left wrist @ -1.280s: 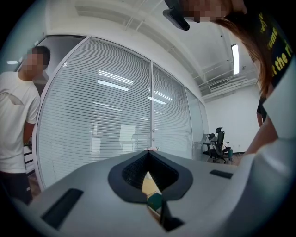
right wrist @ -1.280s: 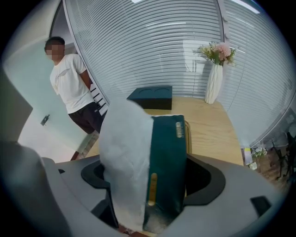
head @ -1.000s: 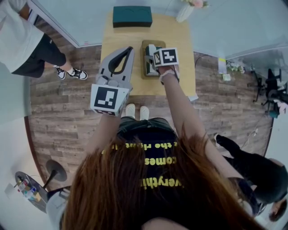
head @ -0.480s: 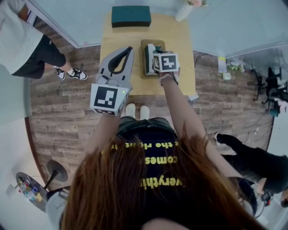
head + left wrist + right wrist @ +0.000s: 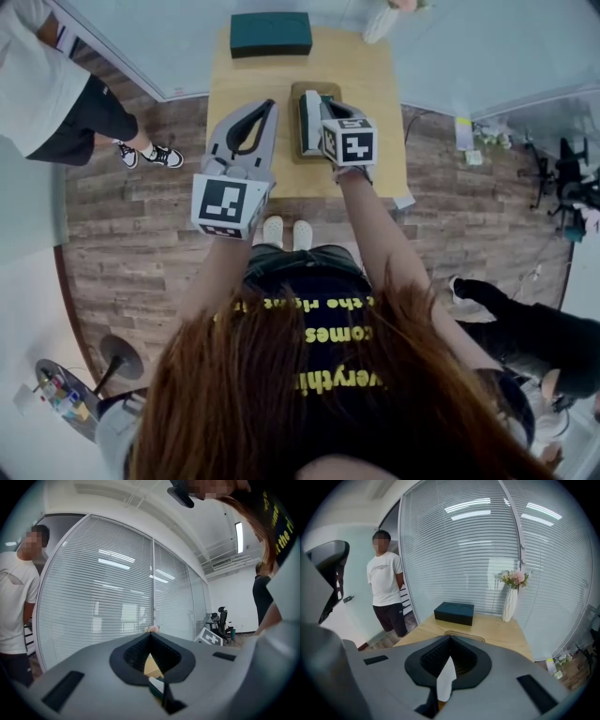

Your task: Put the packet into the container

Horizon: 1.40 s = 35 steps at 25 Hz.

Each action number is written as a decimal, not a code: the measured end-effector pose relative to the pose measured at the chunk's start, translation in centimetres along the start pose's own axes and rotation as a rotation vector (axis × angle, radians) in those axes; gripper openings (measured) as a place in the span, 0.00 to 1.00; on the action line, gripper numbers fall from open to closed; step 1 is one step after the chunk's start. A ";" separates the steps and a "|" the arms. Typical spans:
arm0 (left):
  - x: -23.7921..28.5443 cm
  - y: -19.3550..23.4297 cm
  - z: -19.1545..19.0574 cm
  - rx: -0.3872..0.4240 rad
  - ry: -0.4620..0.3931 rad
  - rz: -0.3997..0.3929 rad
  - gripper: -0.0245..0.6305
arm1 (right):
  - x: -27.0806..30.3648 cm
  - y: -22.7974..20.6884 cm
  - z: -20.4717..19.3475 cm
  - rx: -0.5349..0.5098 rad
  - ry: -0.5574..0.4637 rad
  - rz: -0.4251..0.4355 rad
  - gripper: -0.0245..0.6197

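Evidently early: right gripper [image 5: 450,639] pinching white packet [image 5: 446,681] over wooden tray [image 5: 314,86]; placement left to do. Left gripper [image 5: 266,105] closed, empty, idle.

The table [image 5: 375,84] at the top of the head view is light wood, smooth and a little shiny. The floor [image 5: 122,234] is brown wood planks that look rough and streaky. The left gripper [image 5: 150,635] is dull grey plastic with ribbed black pads [image 5: 136,652]. The box [image 5: 272,33] is dark green and dull. The container [image 5: 300,90] looks like brown wood. The packet [image 5: 447,677] is white, thin and smooth. The vase [image 5: 509,604] is smooth and white. The wall [image 5: 464,550] is shiny glass. The shirt [image 5: 309,309] is black cloth.
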<state>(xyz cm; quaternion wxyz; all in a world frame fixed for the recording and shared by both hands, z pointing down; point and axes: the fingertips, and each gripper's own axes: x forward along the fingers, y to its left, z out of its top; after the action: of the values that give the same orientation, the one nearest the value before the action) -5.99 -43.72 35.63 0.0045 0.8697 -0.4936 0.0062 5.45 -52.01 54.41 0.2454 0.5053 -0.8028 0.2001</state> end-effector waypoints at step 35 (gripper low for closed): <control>-0.3 -2.4 -0.3 0.021 0.013 -0.013 0.04 | -16.1 5.4 8.7 -0.077 -0.566 0.169 0.06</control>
<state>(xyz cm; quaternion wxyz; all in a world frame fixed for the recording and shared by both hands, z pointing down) -4.09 -42.23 35.88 -0.0014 0.8727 -0.4879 0.0170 4.79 -43.30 37.44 0.0133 0.4626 -0.8856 0.0404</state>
